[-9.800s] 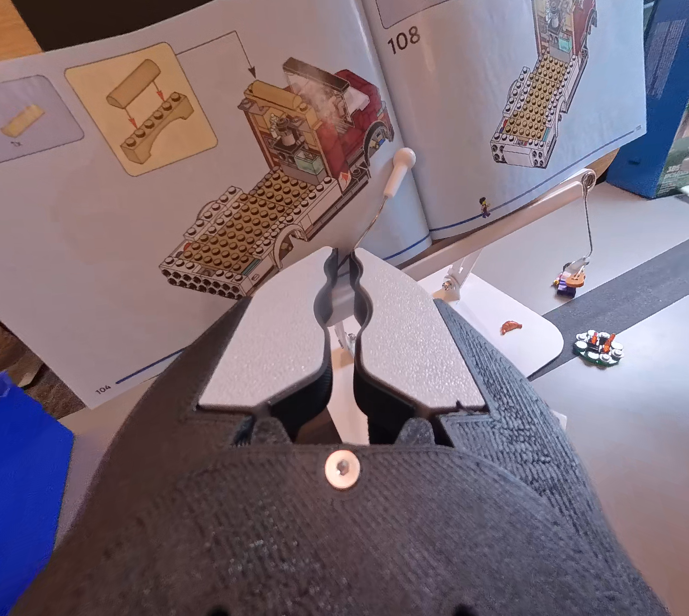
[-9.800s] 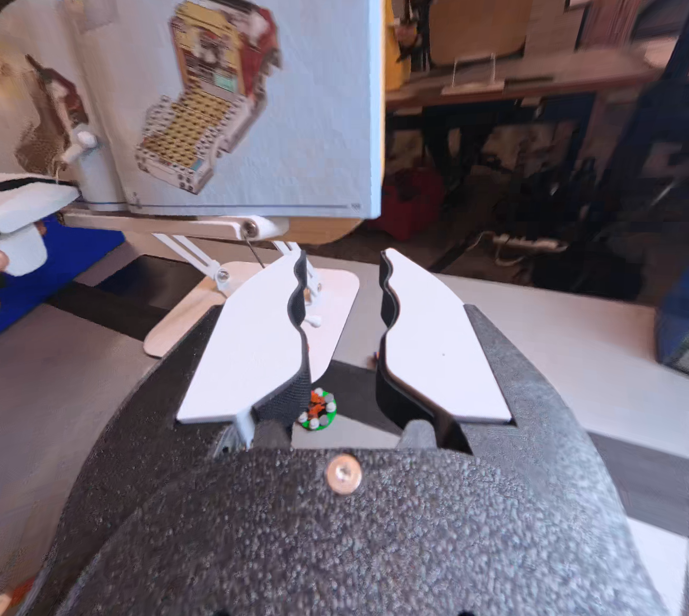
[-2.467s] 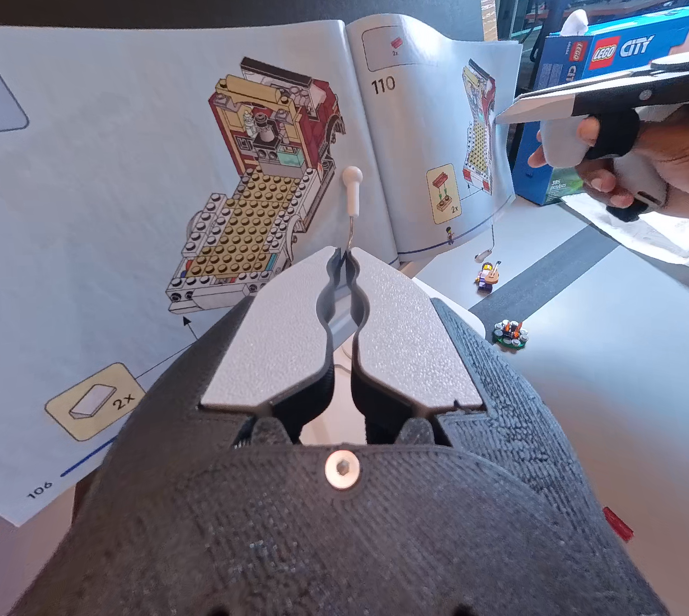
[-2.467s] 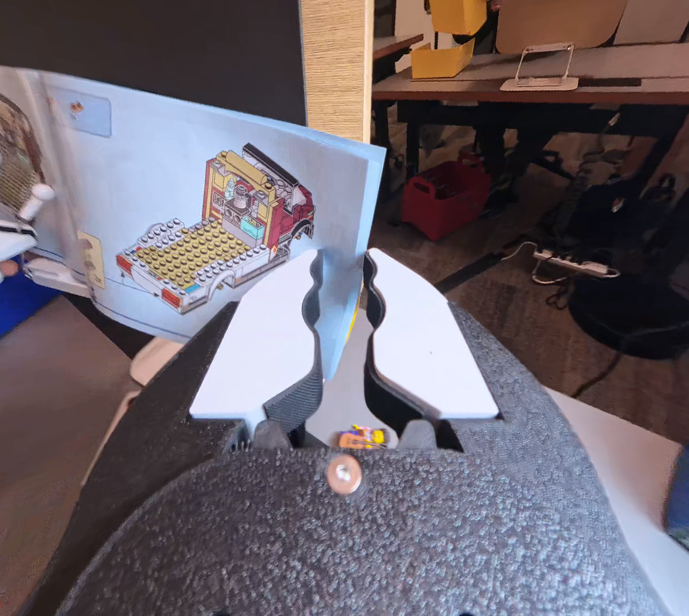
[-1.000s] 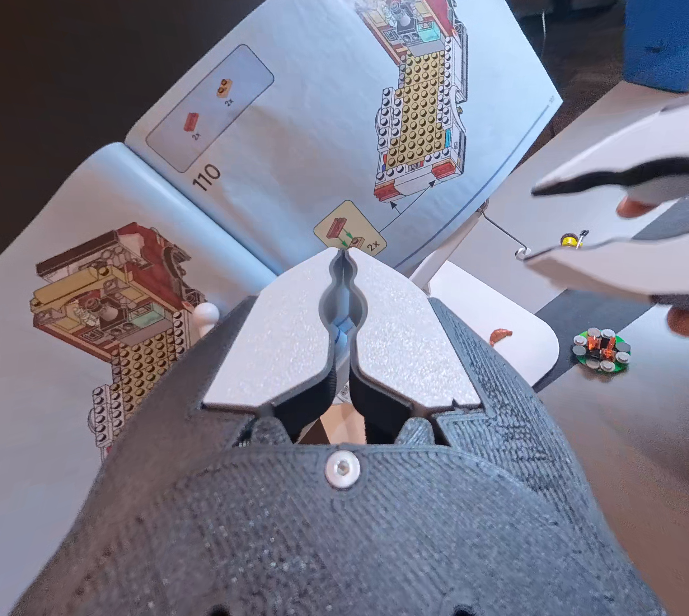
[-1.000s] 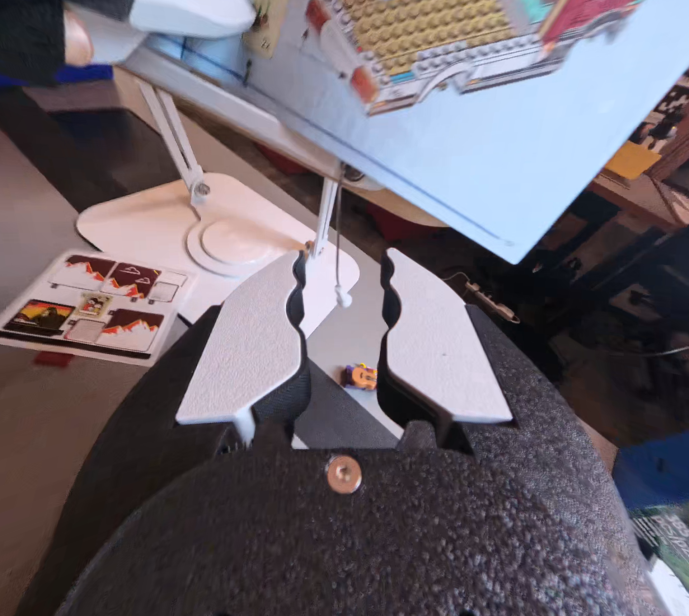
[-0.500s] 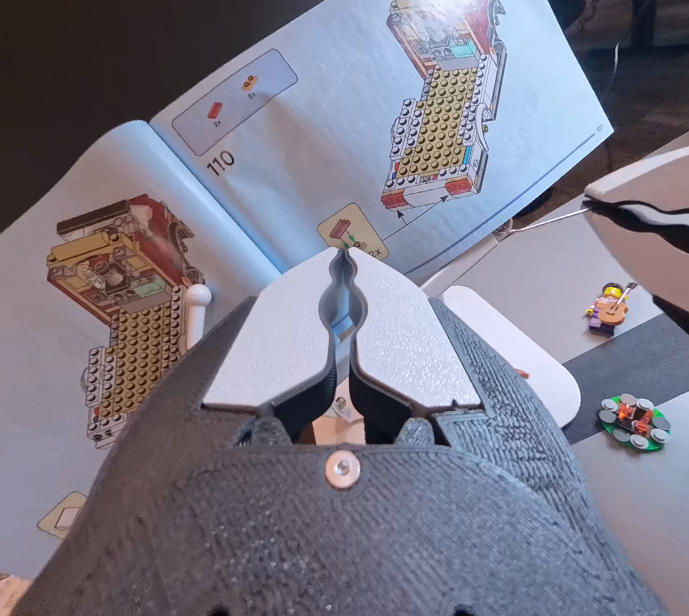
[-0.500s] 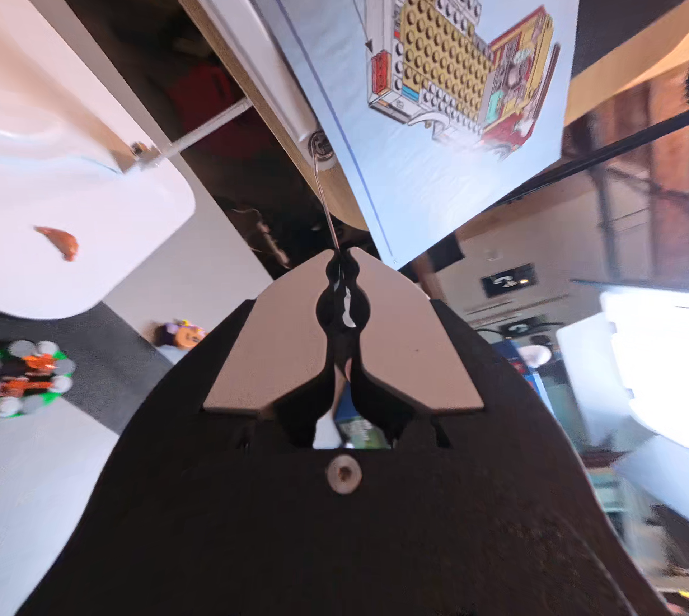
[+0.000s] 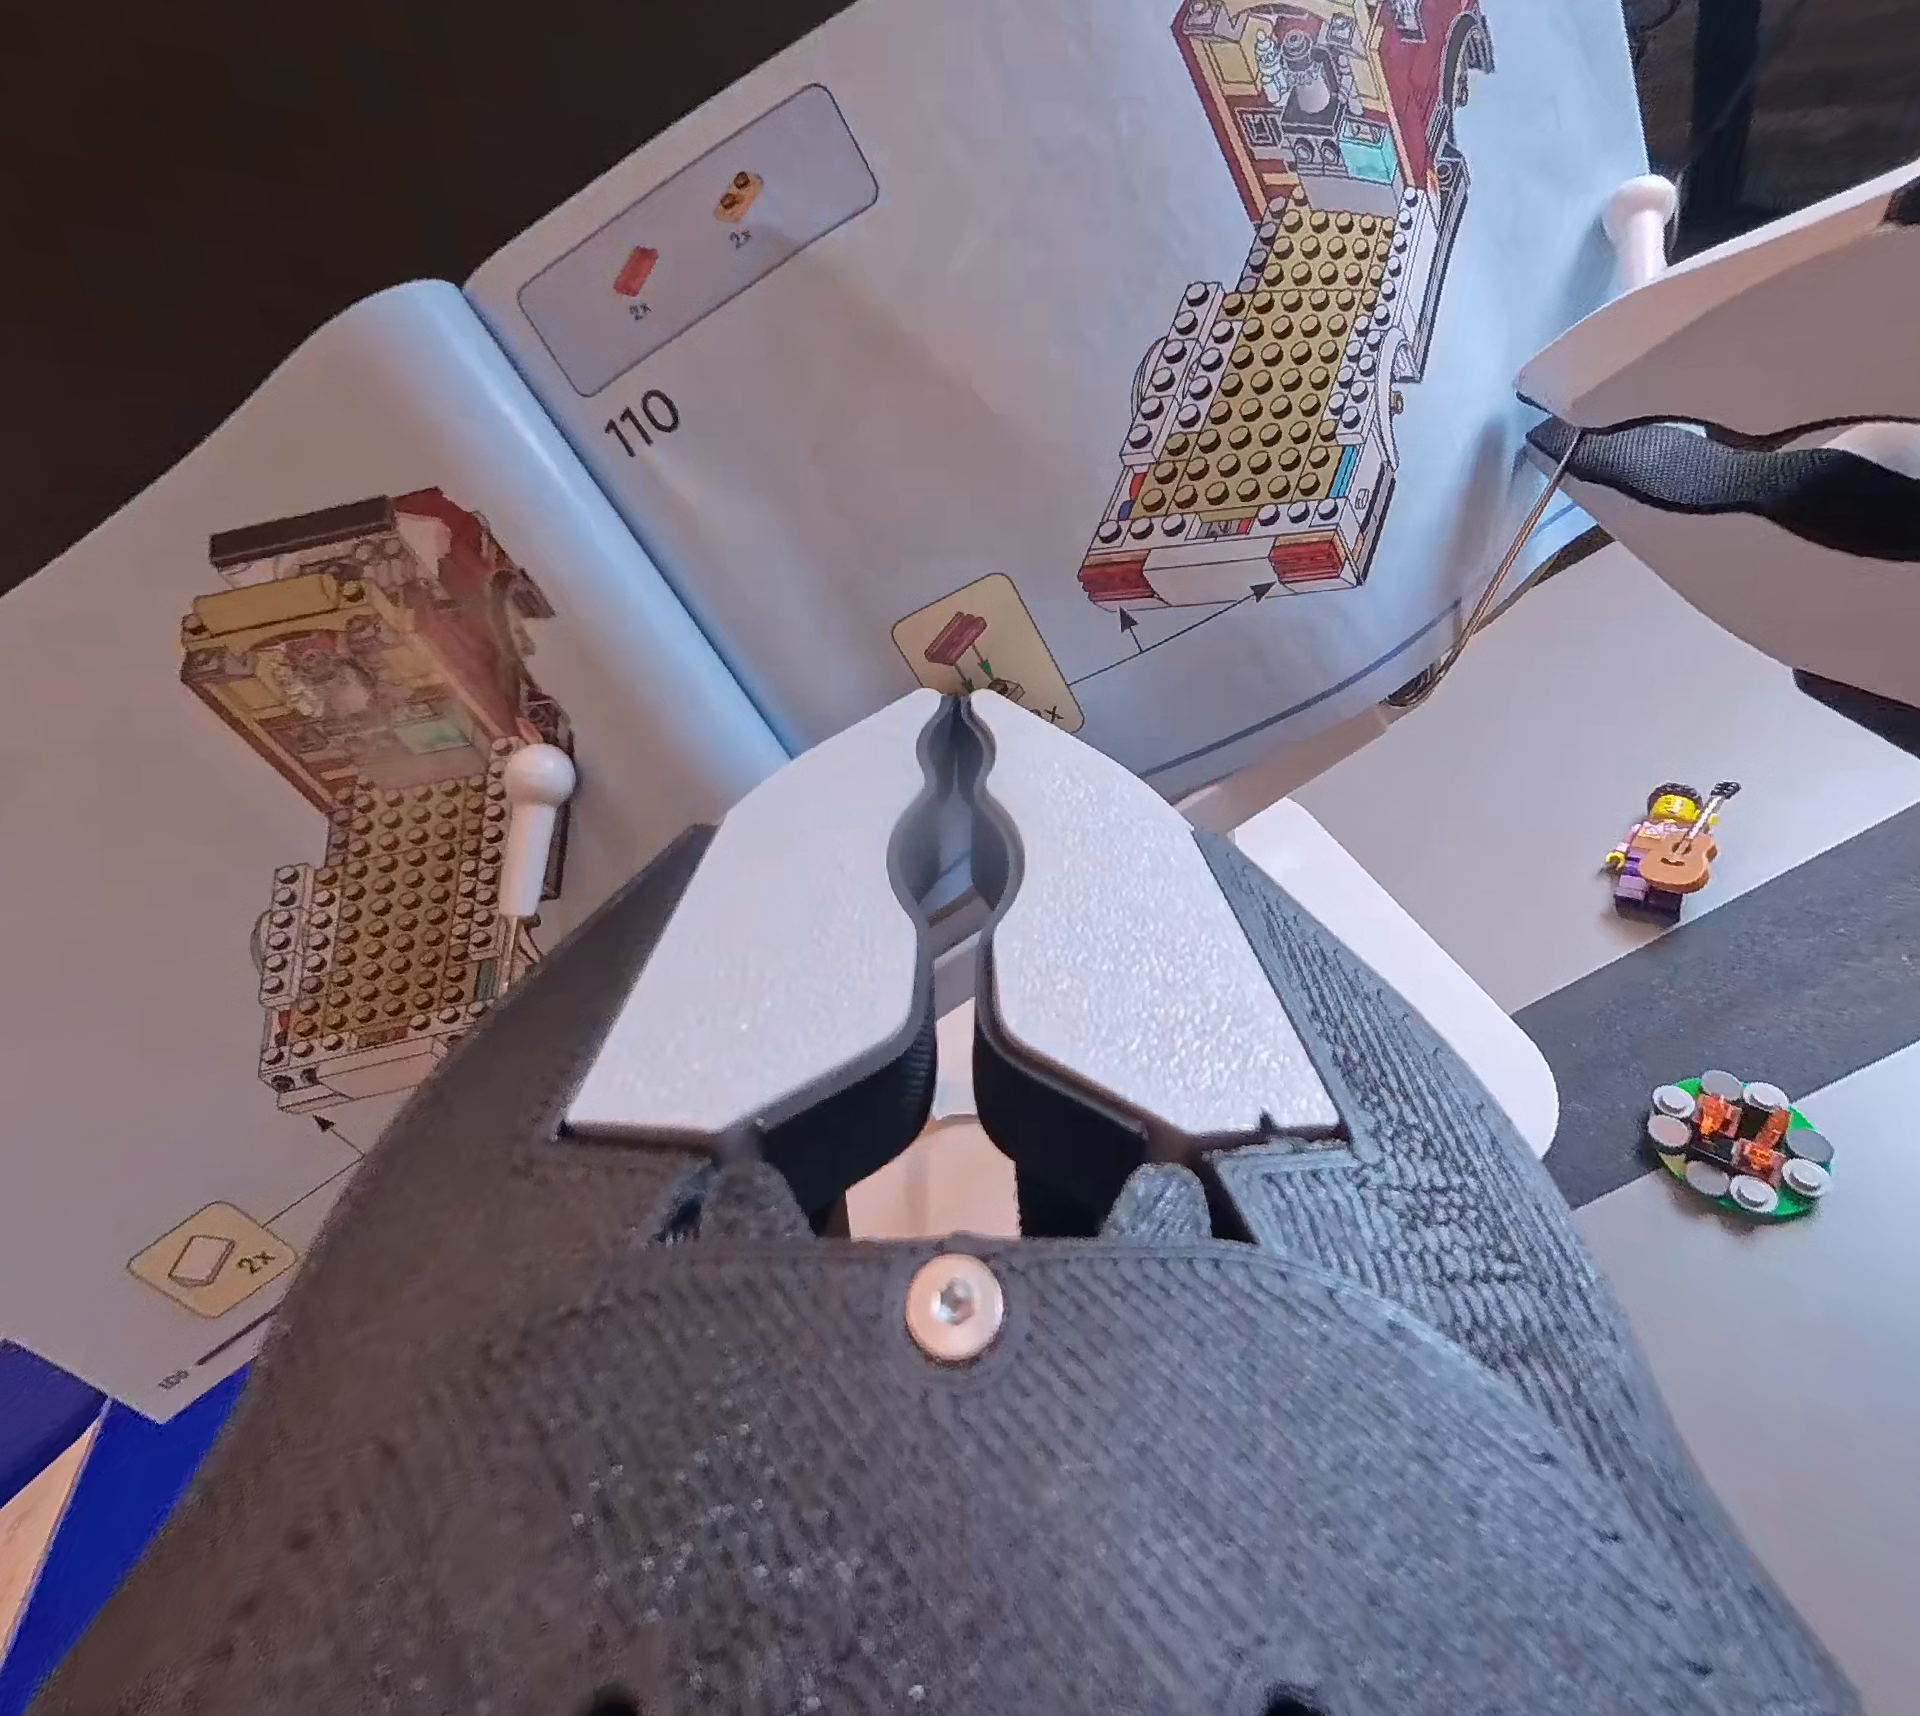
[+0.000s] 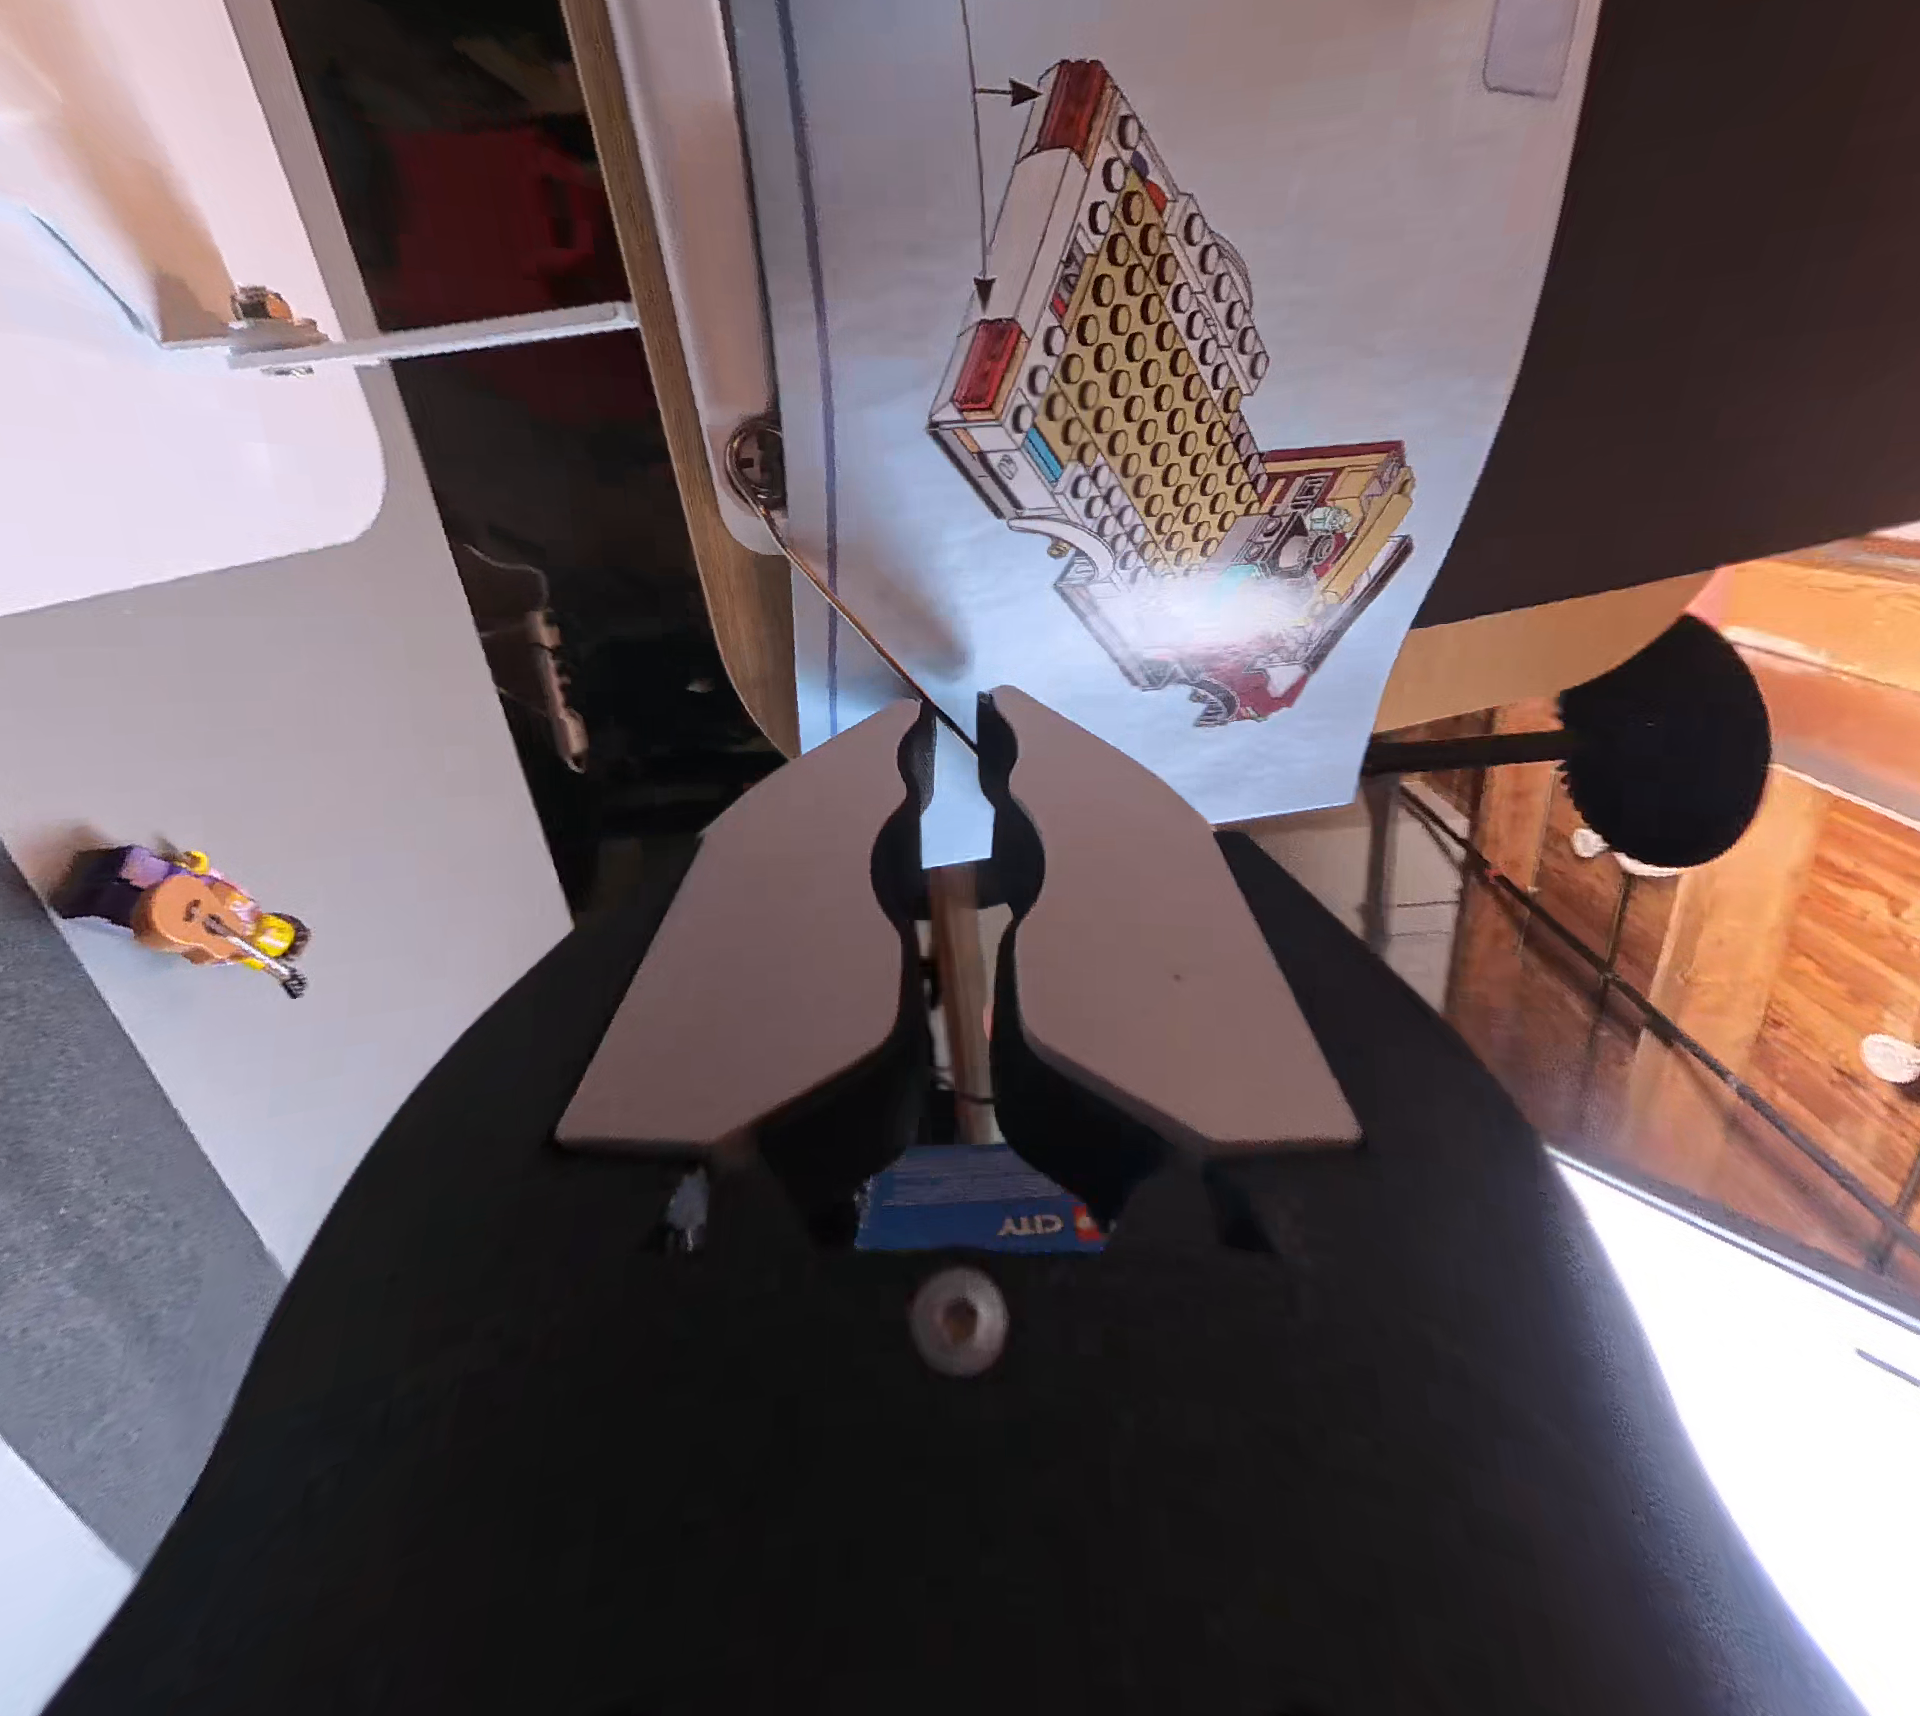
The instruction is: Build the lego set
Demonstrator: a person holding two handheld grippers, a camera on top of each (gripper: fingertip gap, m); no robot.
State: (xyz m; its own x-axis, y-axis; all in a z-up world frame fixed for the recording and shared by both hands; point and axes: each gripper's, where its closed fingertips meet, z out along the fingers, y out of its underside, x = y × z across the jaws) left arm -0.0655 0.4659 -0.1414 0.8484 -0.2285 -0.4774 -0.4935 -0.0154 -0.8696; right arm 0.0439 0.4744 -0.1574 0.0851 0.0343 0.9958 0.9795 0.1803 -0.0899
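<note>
On the grey desk (image 9: 1714,1354), crossed by a dark matte strip, the instruction booklet (image 9: 987,316) is your biggest item. It is glossy pale-blue paper, open and bowed, and propped on a white stand (image 9: 1403,991) with a smooth rounded base plate beneath the booklet's lower edge.

Your left gripper (image 9: 956,705) has rough black printed housing and grainy white wavy-edged fingers. It sits in front of the booklet's lower edge, its jaws drawn together until the tips meet, with nothing visible between them.

Your right gripper (image 10: 956,710) is at the booklet's outer corner. Its jaws are narrow, with only a slit at the tips. The stand's thin metal page-holder wire (image 10: 852,617) runs from its pivot below the page into that slit. Whether the pads pinch it you cannot tell.

Off the booklet's right corner, a minifigure (image 9: 1662,851) with a tan guitar lies flat on the desk. Its long axis runs head toward the booklet and purple legs away. It is well apart from both sets of jaws.

Farther from the booklet sits a small round green campfire build (image 9: 1740,1147), ringed with grey studs and orange flames. It straddles the strip's edge, well to the right of your left jaws.

A white knob-tipped holder (image 9: 535,825) lies on the booklet's left page.
</note>
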